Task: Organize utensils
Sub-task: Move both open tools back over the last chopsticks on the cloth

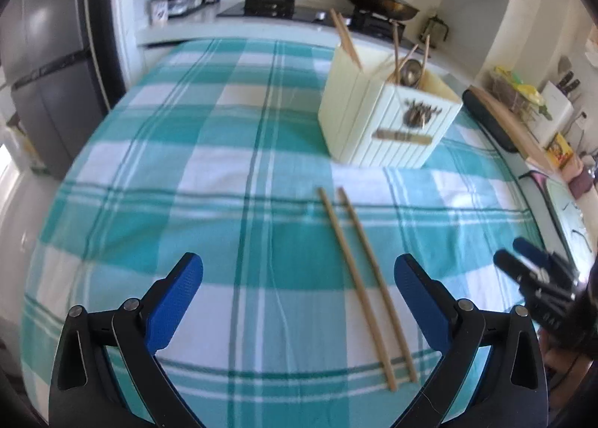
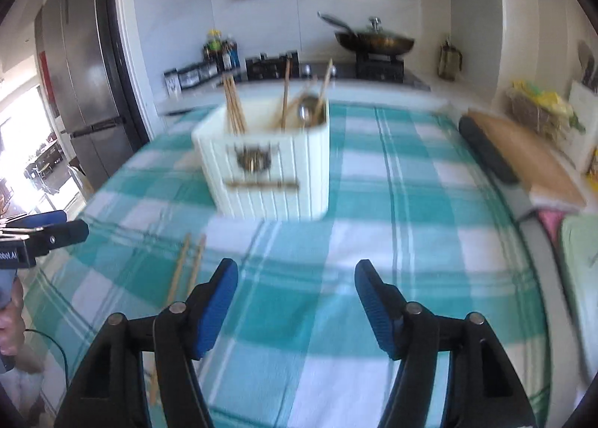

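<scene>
Both sets of jaws stand wide apart and empty above the checked cloth [image 1: 224, 151]

Left gripper [image 1: 299, 301] hangs over the near end of the table with two loose chopsticks [image 1: 368, 286] lying flat inside its span, nearer its right finger than its left; their long axis runs from about 5 o'clock near the jaws up to 11 o'clock, toward the holder [image 1: 388, 118] standing at roughly 1 o'clock. Right gripper [image 2: 297, 306] faces the holder at about 11 o'clock, and from there the chopsticks sit low at 9 o'clock, outside its left finger and partly hidden behind it. My reading: the left is the nearer one for the pick, and since the sticks run almost along its fingers, it would need a turn to close across both
</scene>
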The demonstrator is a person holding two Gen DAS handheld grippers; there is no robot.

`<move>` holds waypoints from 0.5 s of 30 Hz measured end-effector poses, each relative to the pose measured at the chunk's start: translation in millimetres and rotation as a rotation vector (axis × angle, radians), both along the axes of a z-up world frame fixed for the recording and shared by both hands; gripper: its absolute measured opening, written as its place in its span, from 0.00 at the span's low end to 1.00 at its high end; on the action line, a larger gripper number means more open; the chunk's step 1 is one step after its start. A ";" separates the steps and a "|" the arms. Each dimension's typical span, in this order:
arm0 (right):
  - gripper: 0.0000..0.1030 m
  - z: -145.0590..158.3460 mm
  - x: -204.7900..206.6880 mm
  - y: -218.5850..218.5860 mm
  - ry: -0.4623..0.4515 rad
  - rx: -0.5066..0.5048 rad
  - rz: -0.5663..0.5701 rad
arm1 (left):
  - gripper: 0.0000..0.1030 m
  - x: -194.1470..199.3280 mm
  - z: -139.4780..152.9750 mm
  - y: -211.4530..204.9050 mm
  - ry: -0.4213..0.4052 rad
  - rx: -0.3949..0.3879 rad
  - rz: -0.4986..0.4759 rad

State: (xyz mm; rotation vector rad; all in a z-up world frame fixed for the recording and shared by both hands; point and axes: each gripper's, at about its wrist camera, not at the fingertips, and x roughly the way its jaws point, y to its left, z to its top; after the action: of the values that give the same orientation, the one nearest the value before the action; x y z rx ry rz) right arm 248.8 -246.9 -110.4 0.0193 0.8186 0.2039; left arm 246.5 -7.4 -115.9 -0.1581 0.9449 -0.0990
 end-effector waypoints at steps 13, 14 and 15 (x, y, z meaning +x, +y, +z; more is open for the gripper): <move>0.65 -45.6 -57.2 17.8 0.042 -0.059 0.025 | 0.99 -21.5 -14.8 -14.4 -0.031 0.131 0.028; 0.65 -46.3 -57.3 19.6 0.044 -0.062 0.030 | 0.99 -22.7 -15.0 -14.1 -0.032 0.135 0.031; 0.65 -47.3 -56.6 21.4 0.047 -0.063 0.034 | 0.99 -22.8 -15.2 -12.8 -0.031 0.137 0.035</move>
State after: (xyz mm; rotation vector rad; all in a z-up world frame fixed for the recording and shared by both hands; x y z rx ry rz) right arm 192.2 -225.5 -157.7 -0.0492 0.8718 0.2109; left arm 223.7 -20.2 -131.0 -0.0464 0.9141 -0.0047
